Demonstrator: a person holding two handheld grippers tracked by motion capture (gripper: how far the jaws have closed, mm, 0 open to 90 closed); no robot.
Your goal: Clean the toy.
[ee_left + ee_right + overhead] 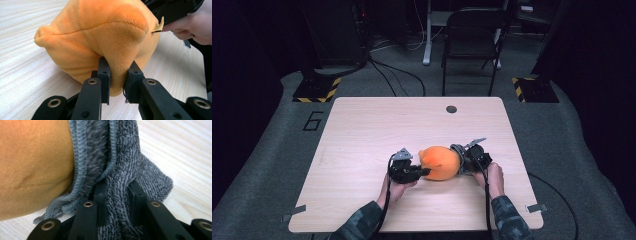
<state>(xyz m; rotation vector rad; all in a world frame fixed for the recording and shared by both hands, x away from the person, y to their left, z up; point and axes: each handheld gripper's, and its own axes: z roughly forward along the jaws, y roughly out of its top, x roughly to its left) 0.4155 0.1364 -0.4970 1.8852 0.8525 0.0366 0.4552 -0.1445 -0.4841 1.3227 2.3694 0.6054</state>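
The orange plush (440,162) lies near the middle of the front half of the table (362,130), held between the two grippers, and the work in hand looks like drawing a grey knit sock (125,167) over one end of it, or off it; which way cannot be told from this moment alone. To do it well, the left gripper (424,171) should stay as the anchor: its jaws are clamped narrow on a fold of plush (117,75), pinching the pile between the pads, and that bite should hold firm and low so the toy does not swing or lift. The right gripper (460,162) has its jaws closed tight on a bunch of the sock's fabric (117,205) just beside the ribbed cuff, which lies against the orange side. The pull should likely run straight along the toy's length, away from or toward the left gripper, kept level with the table, because a skewed tug would roll the cuff or drag the plush out of the left pinch. The table is pale wood grain with a small round dark spot (451,109) near its far edge. Around it is grey carpet, a dark chair (472,40) behind, hazard-striped stand bases (316,90) at the far corners, and cables on the floor.
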